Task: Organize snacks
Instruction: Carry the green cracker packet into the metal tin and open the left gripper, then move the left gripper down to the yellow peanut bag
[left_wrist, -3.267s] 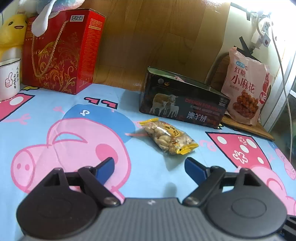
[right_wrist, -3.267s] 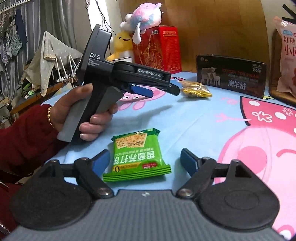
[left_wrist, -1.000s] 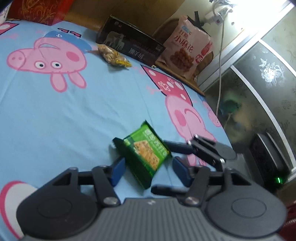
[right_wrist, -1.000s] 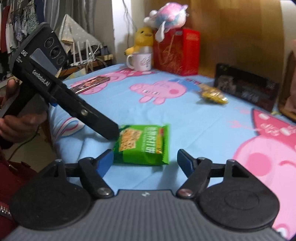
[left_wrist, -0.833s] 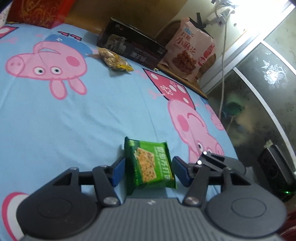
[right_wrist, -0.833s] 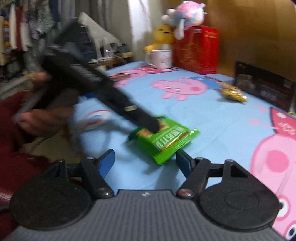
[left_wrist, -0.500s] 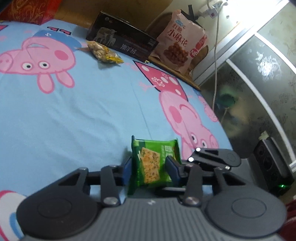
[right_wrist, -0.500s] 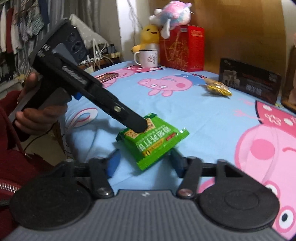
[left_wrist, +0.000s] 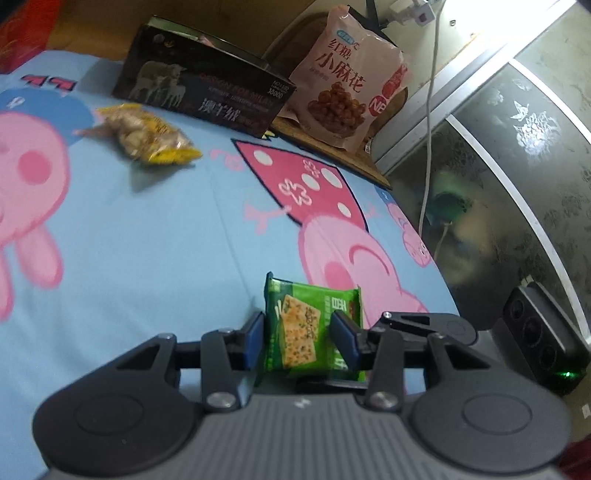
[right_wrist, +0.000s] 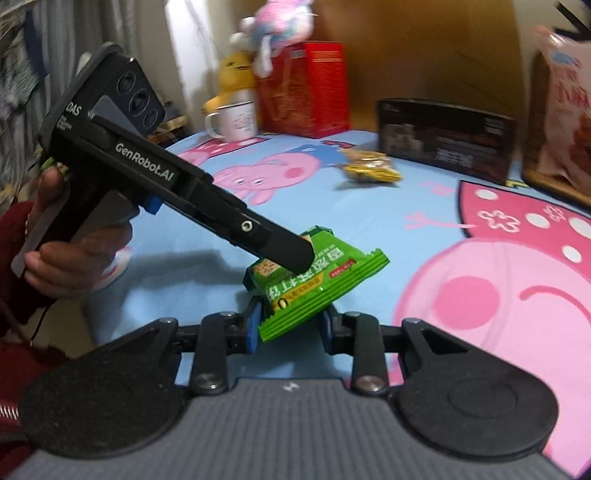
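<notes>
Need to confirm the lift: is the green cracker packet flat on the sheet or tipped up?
Tipped up: green cracker packet slants off the sheet, one end raised.

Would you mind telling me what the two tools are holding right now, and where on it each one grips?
Both hold the green cracker packet: the left tool across its middle, the right tool at its lower end.

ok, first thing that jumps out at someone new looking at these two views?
The green cracker packet, lifted off the cartoon-pig sheet, with the left gripper and right gripper both clamped on it; the right one's jaws have just been closing. Behind it, a yellow snack bag lies before a black box, and a pink snack bag leans at the back.
</notes>
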